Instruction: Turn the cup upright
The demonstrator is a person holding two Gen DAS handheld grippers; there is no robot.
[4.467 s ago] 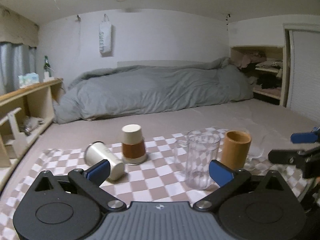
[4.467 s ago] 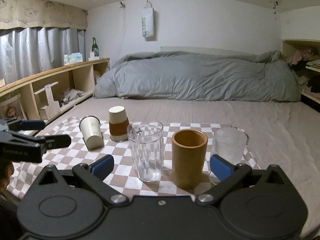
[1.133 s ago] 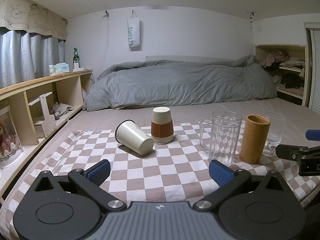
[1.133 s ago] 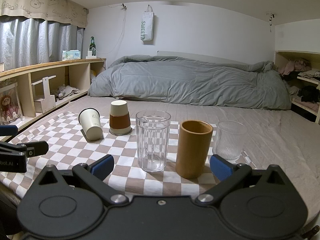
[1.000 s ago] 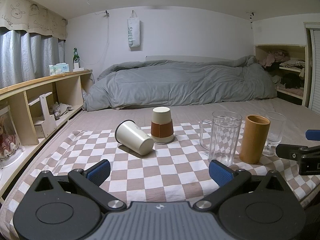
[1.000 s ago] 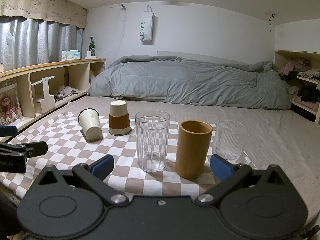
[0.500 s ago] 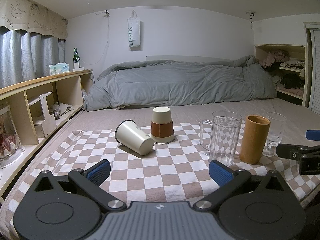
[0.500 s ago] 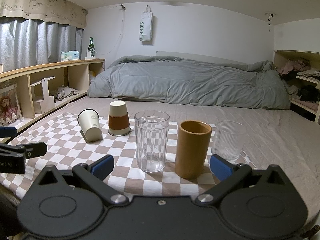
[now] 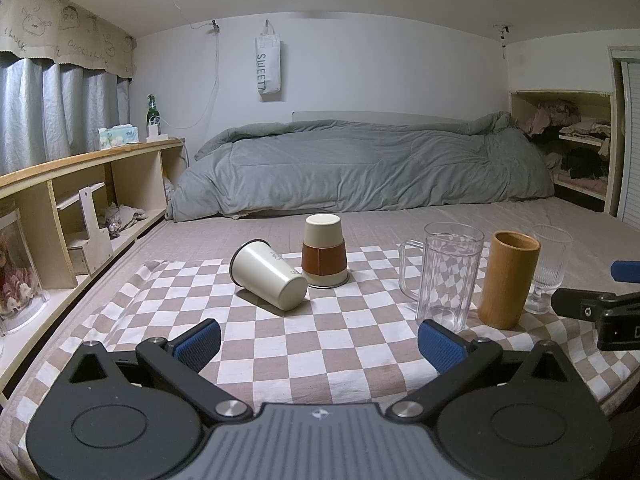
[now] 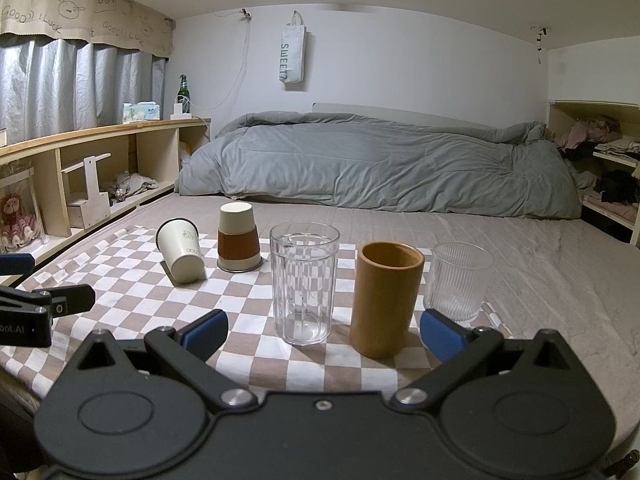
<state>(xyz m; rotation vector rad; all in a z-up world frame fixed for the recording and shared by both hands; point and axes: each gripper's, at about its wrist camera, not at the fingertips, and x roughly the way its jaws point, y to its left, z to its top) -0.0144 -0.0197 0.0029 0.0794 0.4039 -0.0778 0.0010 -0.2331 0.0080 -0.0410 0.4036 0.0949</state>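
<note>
My left gripper (image 9: 319,340) is spread wide with nothing between its blue pads, hovering over the near edge of the checkered cloth (image 9: 320,344), and my right gripper (image 10: 324,334) is likewise spread apart and holds nothing. The cream cup (image 9: 268,274) lies tipped on its side at 11 o'clock from my left gripper, its mouth facing left, just beside the inverted cup with the brown sleeve (image 9: 323,250) at 12 o'clock. At 1 to 2 o'clock stand 3 upright vessels: the clear mug (image 9: 446,276), the wooden cup (image 9: 507,278) and the ribbed glass (image 9: 550,266).
</note>
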